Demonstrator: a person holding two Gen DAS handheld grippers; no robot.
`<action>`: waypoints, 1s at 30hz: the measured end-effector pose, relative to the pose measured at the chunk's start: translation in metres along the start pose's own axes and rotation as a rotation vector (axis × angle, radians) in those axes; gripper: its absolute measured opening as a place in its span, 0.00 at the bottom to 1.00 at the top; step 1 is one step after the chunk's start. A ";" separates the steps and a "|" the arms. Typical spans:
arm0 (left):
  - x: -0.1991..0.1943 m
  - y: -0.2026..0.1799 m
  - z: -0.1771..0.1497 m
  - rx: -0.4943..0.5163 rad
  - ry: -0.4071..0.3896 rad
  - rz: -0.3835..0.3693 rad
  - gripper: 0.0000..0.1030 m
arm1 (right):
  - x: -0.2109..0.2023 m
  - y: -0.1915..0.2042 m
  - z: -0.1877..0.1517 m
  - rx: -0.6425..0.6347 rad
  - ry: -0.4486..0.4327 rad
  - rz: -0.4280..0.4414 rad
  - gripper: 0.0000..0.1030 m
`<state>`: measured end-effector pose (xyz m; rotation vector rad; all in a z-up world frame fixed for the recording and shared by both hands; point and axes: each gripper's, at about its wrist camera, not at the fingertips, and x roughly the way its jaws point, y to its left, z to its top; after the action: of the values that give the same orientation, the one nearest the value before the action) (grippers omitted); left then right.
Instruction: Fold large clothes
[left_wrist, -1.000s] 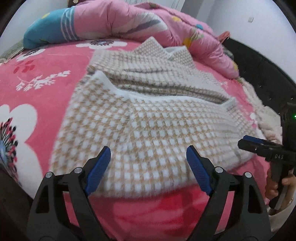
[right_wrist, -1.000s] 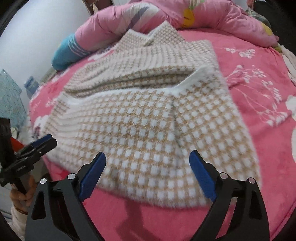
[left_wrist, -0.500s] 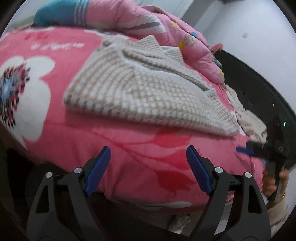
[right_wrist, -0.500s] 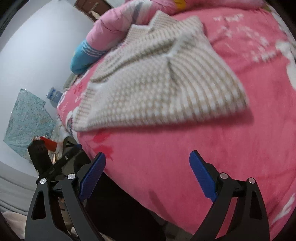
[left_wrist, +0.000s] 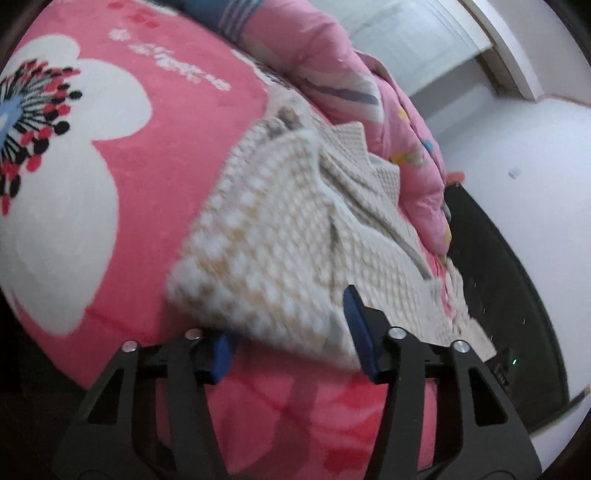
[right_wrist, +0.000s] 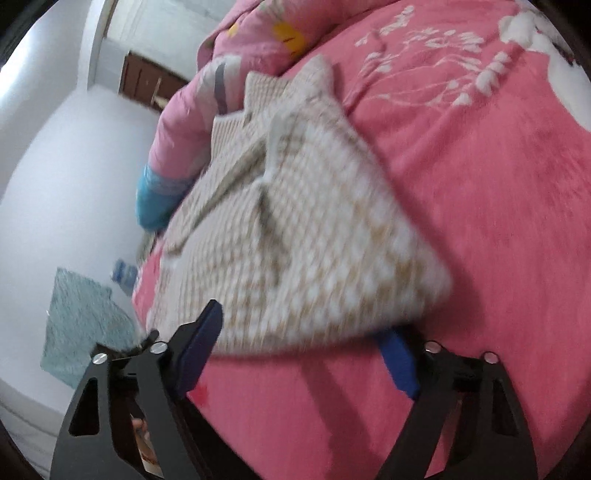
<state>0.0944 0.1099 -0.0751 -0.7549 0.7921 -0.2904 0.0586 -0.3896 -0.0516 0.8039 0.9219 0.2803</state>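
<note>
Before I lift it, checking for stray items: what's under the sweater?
Pink blanket shows around the sweater; one blue pad of the left tool slips beneath its edge. The rest underneath is covered.

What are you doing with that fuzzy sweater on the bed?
A person is folding the checked sweater on the pink blanket, with a gripper in each hand. The left gripper and right gripper each straddle the near edge of the half-folded sweater at its two corners. Their jaws have just been closing around the fabric, but the blur hides whether they pinch it yet.
</note>
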 end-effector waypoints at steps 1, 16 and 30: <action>0.001 0.001 0.002 -0.003 -0.005 0.006 0.43 | 0.003 -0.003 0.003 0.011 -0.014 0.010 0.68; -0.011 -0.077 0.013 0.367 -0.093 0.315 0.10 | -0.032 0.023 0.021 -0.073 -0.145 -0.021 0.10; -0.078 -0.074 -0.033 0.340 0.008 0.197 0.12 | -0.099 0.030 -0.020 -0.171 -0.065 -0.068 0.11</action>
<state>0.0196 0.0804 0.0040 -0.3538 0.7931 -0.2424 -0.0125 -0.4123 0.0228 0.6194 0.8499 0.2688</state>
